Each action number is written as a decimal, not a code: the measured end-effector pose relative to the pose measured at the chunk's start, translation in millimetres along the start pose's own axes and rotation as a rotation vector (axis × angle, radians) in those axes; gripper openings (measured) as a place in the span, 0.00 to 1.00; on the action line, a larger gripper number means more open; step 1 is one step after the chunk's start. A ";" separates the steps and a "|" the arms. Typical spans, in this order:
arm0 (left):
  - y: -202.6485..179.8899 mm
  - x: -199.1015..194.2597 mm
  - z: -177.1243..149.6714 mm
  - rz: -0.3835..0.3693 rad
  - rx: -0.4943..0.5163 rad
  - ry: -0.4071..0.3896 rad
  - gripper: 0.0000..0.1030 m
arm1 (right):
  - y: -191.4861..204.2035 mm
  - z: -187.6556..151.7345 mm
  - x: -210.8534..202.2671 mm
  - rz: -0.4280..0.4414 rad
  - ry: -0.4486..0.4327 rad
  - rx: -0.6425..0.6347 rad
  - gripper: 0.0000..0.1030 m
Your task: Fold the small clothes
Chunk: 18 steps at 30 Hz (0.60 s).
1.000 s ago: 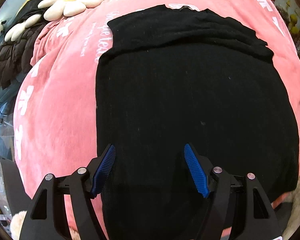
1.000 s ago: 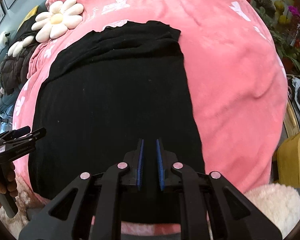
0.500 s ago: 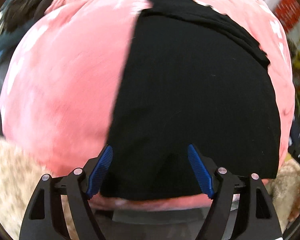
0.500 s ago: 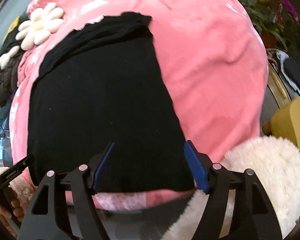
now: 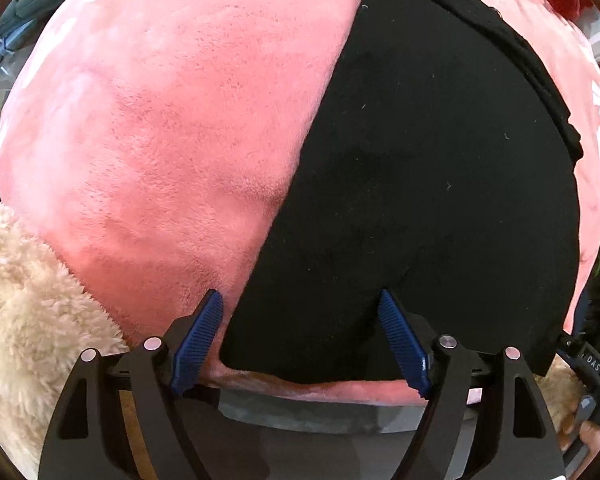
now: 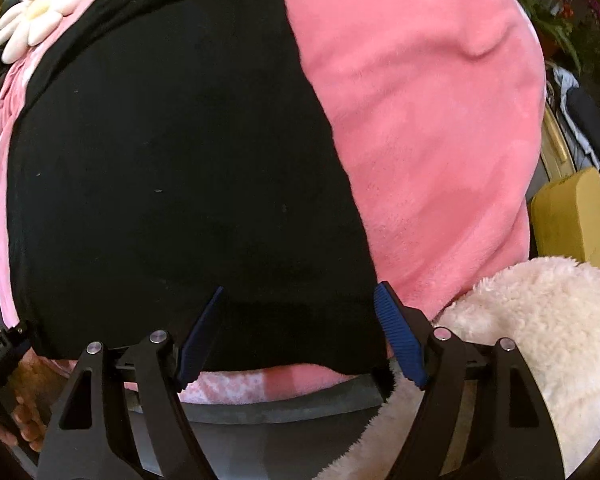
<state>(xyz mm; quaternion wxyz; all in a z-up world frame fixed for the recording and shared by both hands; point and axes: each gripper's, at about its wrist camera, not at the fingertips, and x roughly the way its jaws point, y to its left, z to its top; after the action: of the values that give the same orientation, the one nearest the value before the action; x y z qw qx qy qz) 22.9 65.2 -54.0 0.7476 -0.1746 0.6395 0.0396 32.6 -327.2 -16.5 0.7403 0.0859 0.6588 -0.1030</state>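
Left gripper (image 5: 300, 344): two black plastic fingers (image 5: 472, 400) of angular, triangulated frame with triangular cut-outs. Each finger carries a blue ribbed pad (image 5: 404, 344) on its inner face. Round silver screw heads (image 5: 447, 341) mark the pivots, two per finger.

Right gripper (image 6: 300, 340): identical build, with black frame fingers (image 6: 484, 400), blue ribbed pads (image 6: 398, 336) and silver pivot screws (image 6: 443, 333).

Right of the left gripper, at the frame edge, a black housing (image 5: 588, 364) bears white lettering, partly legible as "DAS". Bare fingertips (image 5: 588, 432) show below it, skin light in tone.

Left of the right gripper, a hand (image 6: 22, 412) shows bare skin around a black handle
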 end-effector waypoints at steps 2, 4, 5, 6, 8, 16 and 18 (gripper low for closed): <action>-8.0 2.8 2.0 0.008 0.016 0.003 0.79 | 2.3 2.2 4.4 0.002 0.021 -0.006 0.71; -14.3 4.1 0.7 0.024 0.038 0.005 0.80 | 5.7 4.0 8.3 0.000 0.040 -0.019 0.71; -17.0 4.5 0.6 0.029 0.047 0.005 0.80 | 8.2 4.4 9.4 0.005 0.044 -0.028 0.69; -20.6 4.8 0.4 0.035 0.058 0.007 0.80 | 9.1 5.3 9.9 0.015 0.046 -0.033 0.62; -25.5 4.8 0.5 0.034 0.067 0.008 0.80 | 9.7 6.3 8.8 0.029 0.042 -0.037 0.56; -42.4 3.6 0.9 0.012 0.080 0.016 0.78 | 7.7 4.3 -3.4 0.082 0.015 -0.022 0.13; -43.6 -0.8 0.0 0.003 0.083 0.015 0.74 | 6.8 4.4 -7.9 0.101 0.001 -0.014 0.10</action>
<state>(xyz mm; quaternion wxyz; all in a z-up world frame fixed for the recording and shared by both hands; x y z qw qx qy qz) 35.1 24.5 -44.0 0.7494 -0.1427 0.6464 0.0127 37.8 -321.5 -8.2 0.7449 0.1141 0.6545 -0.0611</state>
